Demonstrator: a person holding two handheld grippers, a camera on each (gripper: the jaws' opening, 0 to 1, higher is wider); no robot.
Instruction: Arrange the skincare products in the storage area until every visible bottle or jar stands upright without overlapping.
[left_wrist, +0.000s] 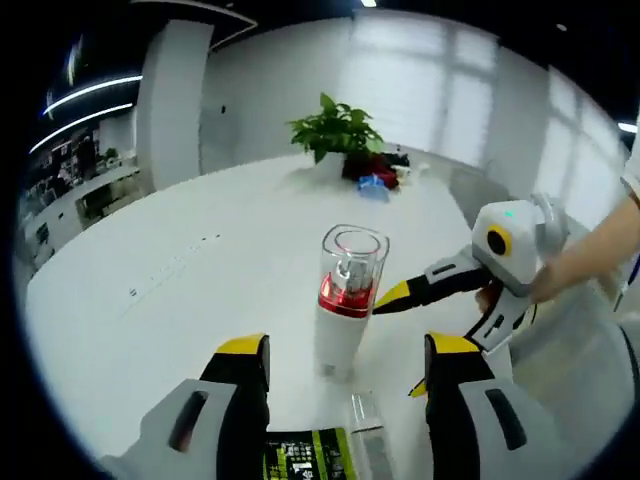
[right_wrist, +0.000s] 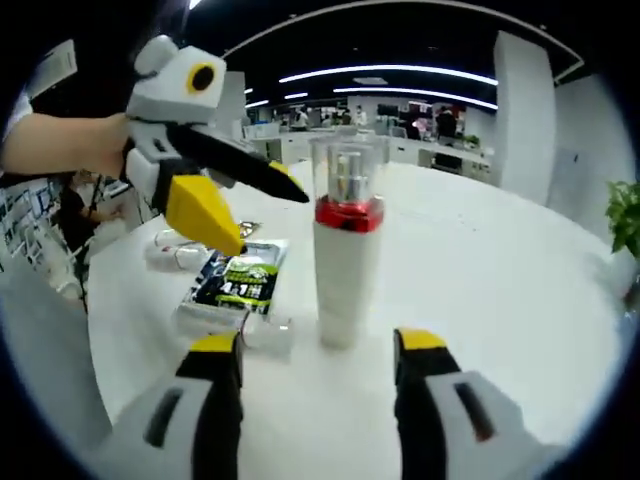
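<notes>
A white pump bottle (left_wrist: 345, 305) with a red band and a clear cap stands upright on the white counter (left_wrist: 180, 280), just ahead of the left gripper (left_wrist: 345, 365), whose yellow-tipped jaws are spread wide with nothing between them. From the right gripper view the same bottle (right_wrist: 345, 255) rises straight ahead of the right gripper (right_wrist: 318, 360), whose jaws are likewise parted and empty. In the left gripper view, that right gripper (left_wrist: 400, 295) comes in from the right, its tips near the bottle's red band, a hand (left_wrist: 575, 265) behind it. Close under the left gripper lie a flat black and green packet (left_wrist: 305, 455) and a small clear bottle (left_wrist: 368, 440) on its side. A potted plant (left_wrist: 338, 135) sits well beyond on the counter.
</notes>
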